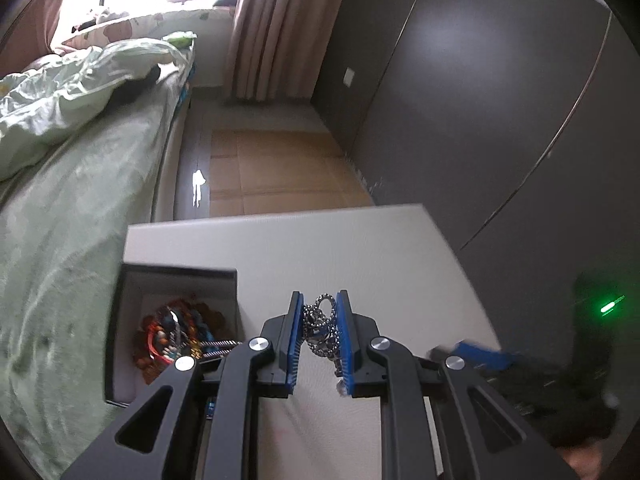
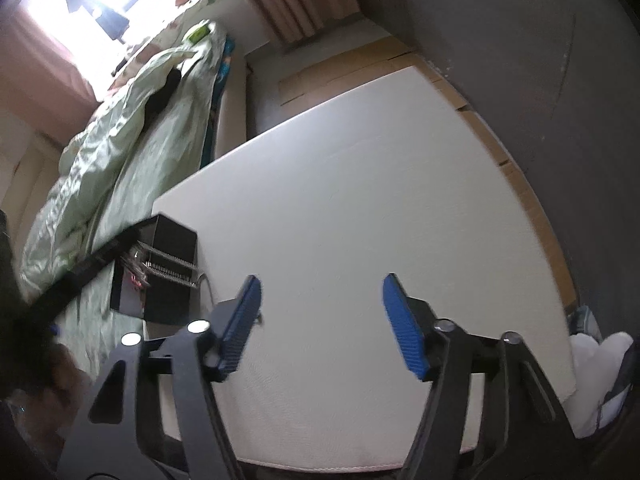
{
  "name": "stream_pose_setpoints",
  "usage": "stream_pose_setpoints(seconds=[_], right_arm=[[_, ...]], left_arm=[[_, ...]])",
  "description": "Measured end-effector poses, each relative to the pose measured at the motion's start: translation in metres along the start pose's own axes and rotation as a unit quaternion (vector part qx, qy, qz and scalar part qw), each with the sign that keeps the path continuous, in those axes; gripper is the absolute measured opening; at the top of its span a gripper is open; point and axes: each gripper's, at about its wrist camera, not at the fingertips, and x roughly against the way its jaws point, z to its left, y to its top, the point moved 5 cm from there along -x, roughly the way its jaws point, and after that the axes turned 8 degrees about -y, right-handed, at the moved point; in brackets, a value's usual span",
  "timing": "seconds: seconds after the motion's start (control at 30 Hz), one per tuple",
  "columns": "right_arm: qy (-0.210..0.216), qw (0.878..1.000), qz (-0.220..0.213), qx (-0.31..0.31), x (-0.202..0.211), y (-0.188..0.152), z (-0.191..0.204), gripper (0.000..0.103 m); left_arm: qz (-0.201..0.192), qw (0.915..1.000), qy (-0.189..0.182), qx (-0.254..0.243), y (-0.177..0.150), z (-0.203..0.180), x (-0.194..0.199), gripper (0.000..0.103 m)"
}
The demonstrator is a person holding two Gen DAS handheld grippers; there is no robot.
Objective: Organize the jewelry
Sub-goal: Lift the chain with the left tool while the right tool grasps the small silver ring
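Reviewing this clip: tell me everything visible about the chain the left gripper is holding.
The silver chain looks like metal, made of small ball-like beads, bunched into loops. It is pinched between the blue ribbed pads of the left gripper; one loop rises above the fingertips, and a strand trails down to a small clear bead. It sits over the white table, right of the black box.

left tongs [image 1: 320, 334]: blue pads drawn close, clamped on a silver ball chain [image 1: 322, 326] bunched between them, links protruding past the tips | right tongs [image 2: 320, 320]: pads spread wide apart, nothing held between them, seen low at the right of the left tongs' view
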Motion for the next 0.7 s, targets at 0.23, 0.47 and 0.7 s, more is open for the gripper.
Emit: stream_pose_setpoints(seconds=[0.23,0.47,0.7], right_arm=[[-0.007,0.998,0.027,0.053,-0.027,-0.011,0.038,0.041],[-0.024,0.995,0.047,0.083,-0.049,-0.021,0.061,0.04],[-0.04,0.992,0.054,0.109,-0.06,-0.027,0.071,0.038]], left_arm=[[-0.055,0.9984,-0.016,0.002,0.021,-0.003,0.051,0.015],[-0.092,0.9954,-0.025,0.004,0.035,0.002,0.092,0.015],[-0.121,0.9921,-0.029,0.017,0.046,0.019,0.125,0.015]])
